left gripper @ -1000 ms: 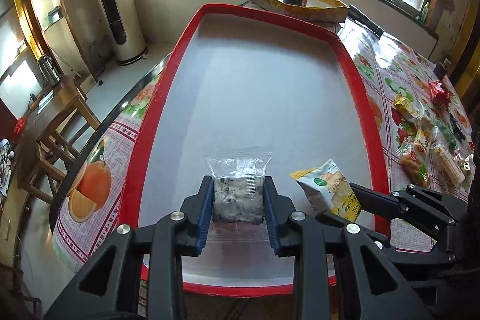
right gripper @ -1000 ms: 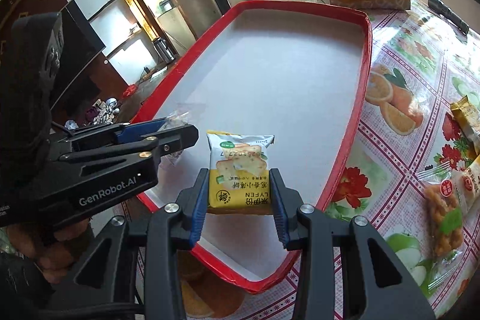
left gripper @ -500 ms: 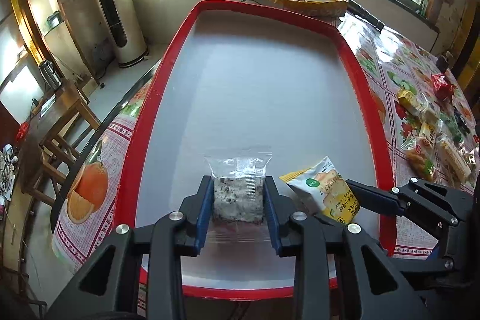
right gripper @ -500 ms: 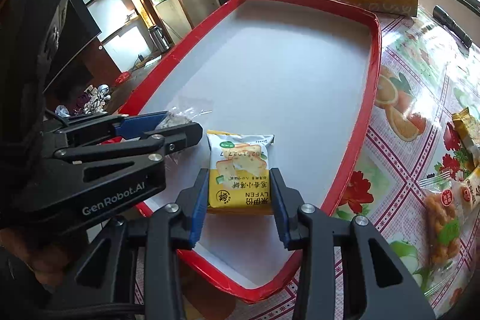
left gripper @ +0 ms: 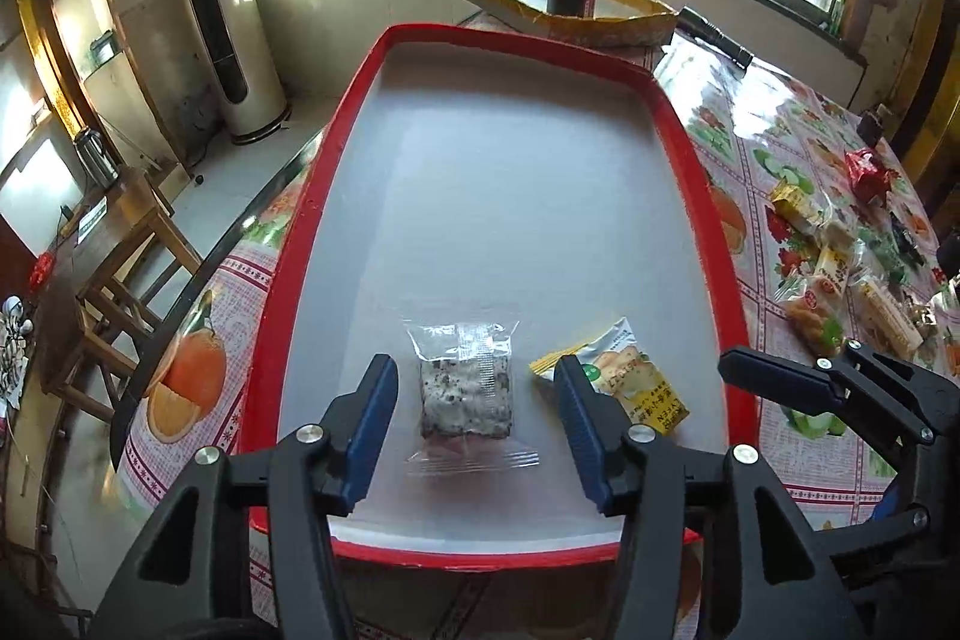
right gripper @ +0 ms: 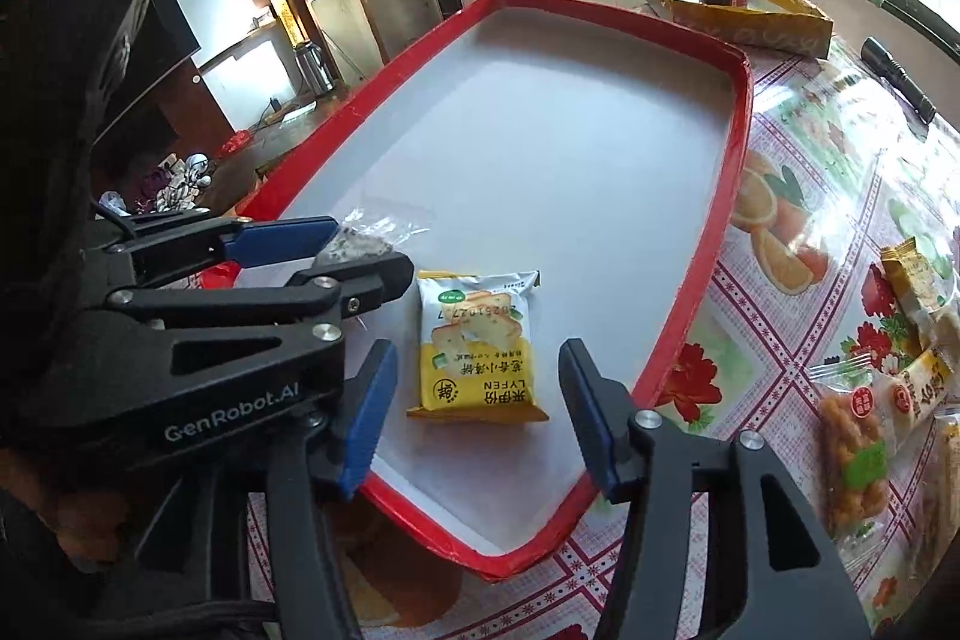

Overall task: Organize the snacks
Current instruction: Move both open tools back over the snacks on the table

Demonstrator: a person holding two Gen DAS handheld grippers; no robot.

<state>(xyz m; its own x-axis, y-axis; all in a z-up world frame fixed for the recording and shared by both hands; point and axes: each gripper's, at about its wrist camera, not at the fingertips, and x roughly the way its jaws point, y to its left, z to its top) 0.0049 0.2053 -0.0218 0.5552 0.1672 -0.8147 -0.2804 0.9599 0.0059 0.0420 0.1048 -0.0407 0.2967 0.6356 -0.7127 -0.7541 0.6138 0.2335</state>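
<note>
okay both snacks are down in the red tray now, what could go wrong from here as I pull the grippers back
Three risks, as judgements:
1. The left gripper is open, but the clear packet lies between its fingers; a crooked pull could drag it.
2. The left gripper's right finger sits beside the yellow biscuit packet and might nudge it.
3. Both packets lie near the red tray's near rim, and the grippers are close together, so they could bump.

Tray floor: we see the red tray (left gripper: 672, 112) bare from its far edge down to mid-length.
Near edge: clear snack packet (left gripper: 467, 388) and yellow cracker packet (right gripper: 477, 340) lie apart.
Right of tray: loose snacks (left gripper: 840, 274) crowd the tablecloth.
</note>
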